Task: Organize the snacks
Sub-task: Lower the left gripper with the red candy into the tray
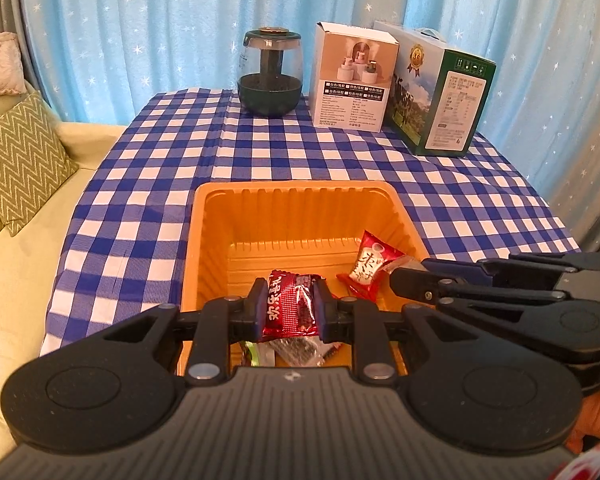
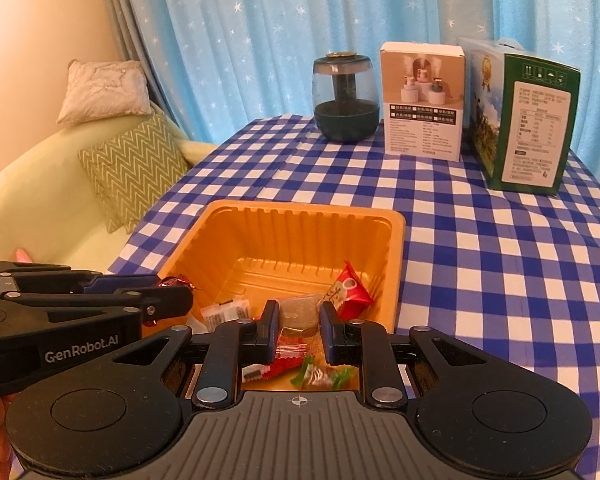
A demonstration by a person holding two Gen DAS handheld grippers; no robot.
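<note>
An orange plastic tray stands on the blue checked tablecloth. Both grippers hang over its near end. My left gripper is shut on a dark red snack packet; in the right wrist view it enters from the left with a shiny red wrapper at its tips. My right gripper is shut on a clear packet with a brownish snack; from the left wrist it shows at the right. Inside the tray lie a red-and-white packet, a white barcoded packet and a green-wrapped sweet.
At the table's far side stand a dark green glass humidifier, a white box and a green box. A pale sofa with a zigzag cushion lies left of the table. Blue starred curtains hang behind.
</note>
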